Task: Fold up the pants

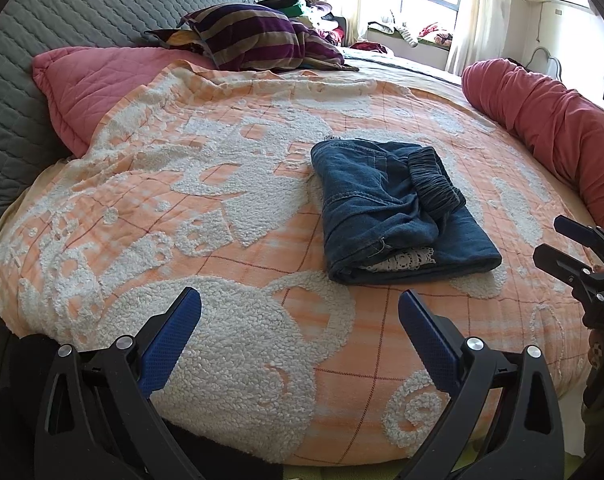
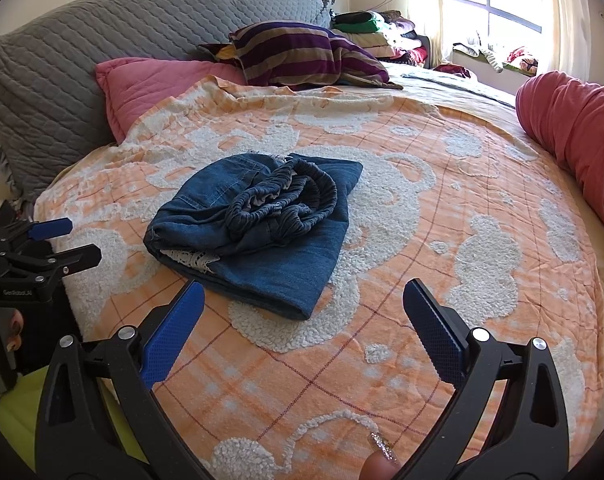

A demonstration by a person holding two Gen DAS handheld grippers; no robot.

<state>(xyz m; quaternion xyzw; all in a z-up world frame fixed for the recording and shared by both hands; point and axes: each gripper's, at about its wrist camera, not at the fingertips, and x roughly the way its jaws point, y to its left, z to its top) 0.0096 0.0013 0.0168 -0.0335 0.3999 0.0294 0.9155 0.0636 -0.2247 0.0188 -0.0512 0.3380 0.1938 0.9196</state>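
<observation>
The blue denim pants [image 1: 394,208] lie folded into a compact bundle on the orange and white bedspread [image 1: 182,208], elastic waistband on top and white lace showing at the near edge. They also show in the right wrist view [image 2: 262,228]. My left gripper [image 1: 300,308] is open and empty, held above the bed's near edge, short of the pants. My right gripper [image 2: 304,300] is open and empty, just in front of the bundle's near corner. Each gripper shows in the other's view: the right one [image 1: 582,256] and the left one [image 2: 58,240].
A pink pillow [image 1: 98,88], a grey quilted headboard cushion [image 1: 62,20] and a striped purple pillow [image 1: 258,36] sit at the back. A red bolster [image 1: 550,128] lies along the right side. Piled clothes [image 2: 374,28] and a window [image 2: 502,4] are behind.
</observation>
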